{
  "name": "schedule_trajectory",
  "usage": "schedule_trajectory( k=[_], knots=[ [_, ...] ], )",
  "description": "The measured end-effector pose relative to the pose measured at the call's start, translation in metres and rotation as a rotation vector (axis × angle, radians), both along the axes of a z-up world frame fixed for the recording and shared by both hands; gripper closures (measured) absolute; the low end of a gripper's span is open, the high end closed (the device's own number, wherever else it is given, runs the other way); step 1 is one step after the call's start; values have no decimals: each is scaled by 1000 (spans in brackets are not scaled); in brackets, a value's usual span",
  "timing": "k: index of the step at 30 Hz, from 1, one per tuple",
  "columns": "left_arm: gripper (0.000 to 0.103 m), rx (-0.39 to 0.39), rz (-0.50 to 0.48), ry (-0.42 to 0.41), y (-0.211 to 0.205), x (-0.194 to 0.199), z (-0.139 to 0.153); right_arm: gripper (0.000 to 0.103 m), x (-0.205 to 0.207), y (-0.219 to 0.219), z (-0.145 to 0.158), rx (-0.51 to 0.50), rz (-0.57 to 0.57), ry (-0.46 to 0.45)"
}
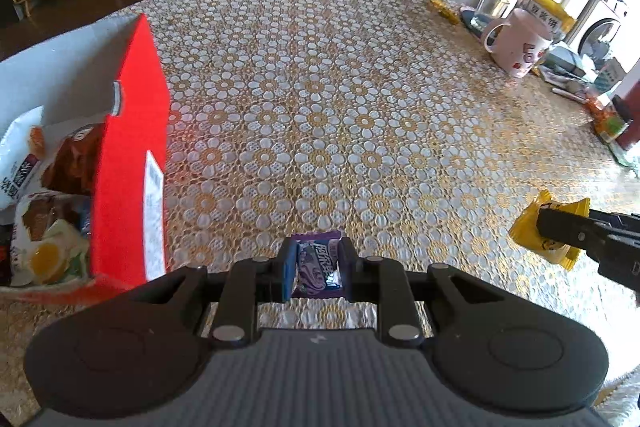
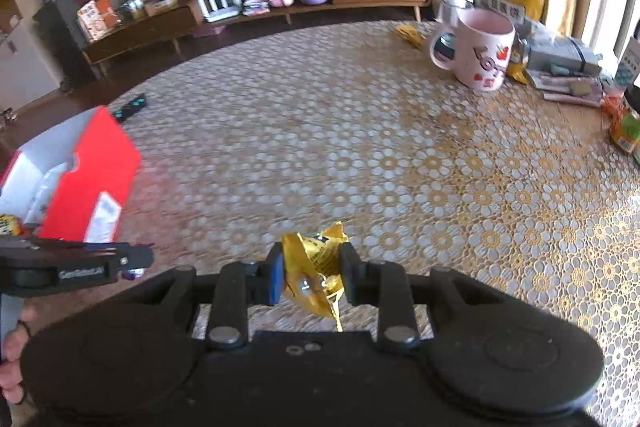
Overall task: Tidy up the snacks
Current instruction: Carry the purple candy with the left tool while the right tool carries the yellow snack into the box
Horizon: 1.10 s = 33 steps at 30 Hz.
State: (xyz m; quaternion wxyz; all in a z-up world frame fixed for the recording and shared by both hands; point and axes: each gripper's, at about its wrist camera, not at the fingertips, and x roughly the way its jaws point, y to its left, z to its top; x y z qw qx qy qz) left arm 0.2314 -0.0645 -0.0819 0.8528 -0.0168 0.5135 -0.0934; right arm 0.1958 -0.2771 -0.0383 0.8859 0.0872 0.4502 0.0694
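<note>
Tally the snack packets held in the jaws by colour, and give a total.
Purple: 1, the purple packet in the left gripper.
Yellow: 1, the yellow packet in the right gripper.
Total: 2.

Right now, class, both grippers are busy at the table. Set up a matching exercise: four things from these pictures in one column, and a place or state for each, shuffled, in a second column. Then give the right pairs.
Column one:
1. purple snack packet
2. yellow snack packet
3. red box
4. pink mug

Column two:
A. standing upright at the far right of the table
B. clamped in the right gripper
C. open at the top, snack bags inside
D. clamped in the left gripper

Pairs: 1-D, 2-B, 3-C, 4-A
</note>
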Motion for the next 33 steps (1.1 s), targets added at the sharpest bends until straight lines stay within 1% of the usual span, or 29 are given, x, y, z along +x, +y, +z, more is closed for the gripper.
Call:
schedule_trajectory(
  k=[9,16,24,33],
  knots=[
    [81,-22,3,-44,31,-38,31,77,-31,38,34,20,60,-57],
    [81,-27,9,-73,56,-58,51,77,-47,80,53,26,130,-90],
    [81,-33,42,-114,98,-72,72,77,-53,132,71,29,207,-122],
    [81,-26,100,-143,150,-79,86,77,-50,192,84,18,288,-148]
  ],
)
